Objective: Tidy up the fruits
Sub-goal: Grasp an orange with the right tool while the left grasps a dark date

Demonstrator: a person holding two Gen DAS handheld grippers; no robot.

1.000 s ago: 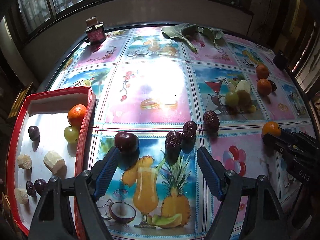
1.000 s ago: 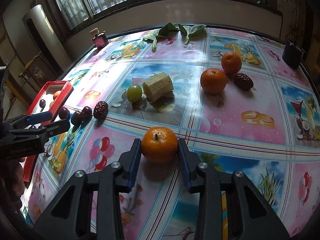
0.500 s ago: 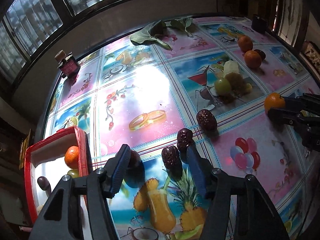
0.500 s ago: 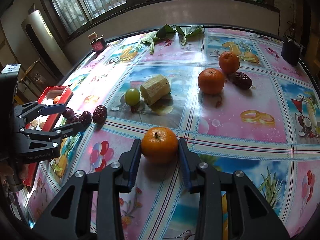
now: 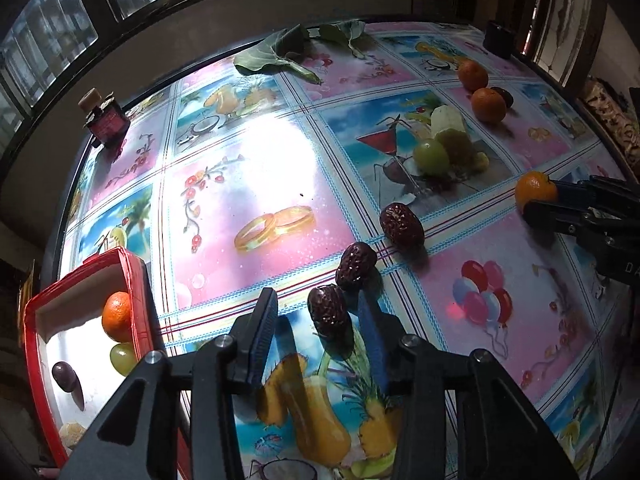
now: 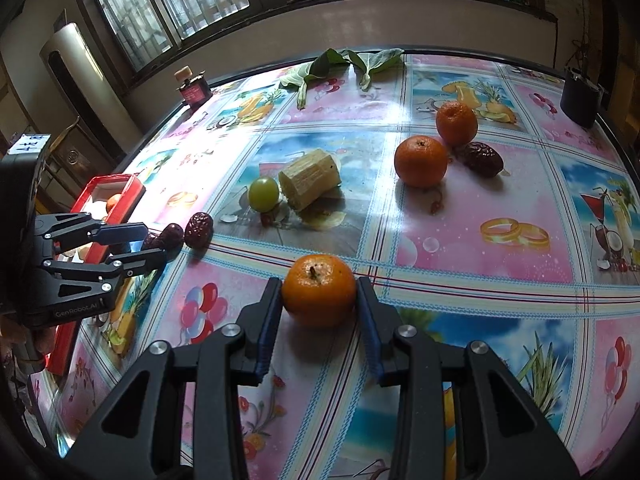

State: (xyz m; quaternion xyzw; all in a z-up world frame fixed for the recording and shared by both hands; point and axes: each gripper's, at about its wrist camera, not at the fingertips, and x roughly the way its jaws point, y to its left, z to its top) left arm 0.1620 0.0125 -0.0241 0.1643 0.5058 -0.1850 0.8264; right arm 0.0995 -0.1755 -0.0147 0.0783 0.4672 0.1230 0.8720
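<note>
In the left wrist view three wrinkled red dates lie in a row; the nearest date (image 5: 328, 312) sits between the pads of my left gripper (image 5: 316, 304). Its jaws are closing, and a gap still shows beside the date. The other dates (image 5: 355, 266) (image 5: 401, 226) lie just beyond. My right gripper (image 6: 318, 284) is shut on a tangerine (image 6: 319, 294) that rests on the tablecloth. A red tray (image 5: 136, 280) at the left holds a tangerine (image 5: 117, 316), a green grape (image 5: 122, 358) and a dark fruit (image 5: 66, 376).
Farther back lie a green grape (image 6: 263, 194), a sugarcane piece (image 6: 310, 178), two tangerines (image 6: 420, 162) (image 6: 456, 122) and a date (image 6: 482, 159). Green leaves (image 6: 344, 60), a small bottle (image 6: 194, 90) and a black cup (image 6: 580, 96) stand along the table's far edge.
My left gripper has rolled and its jaws have narrowed around the nearest date. The round dark fruit beside the tray is now out of sight behind the left finger. The right gripper has not moved.
</note>
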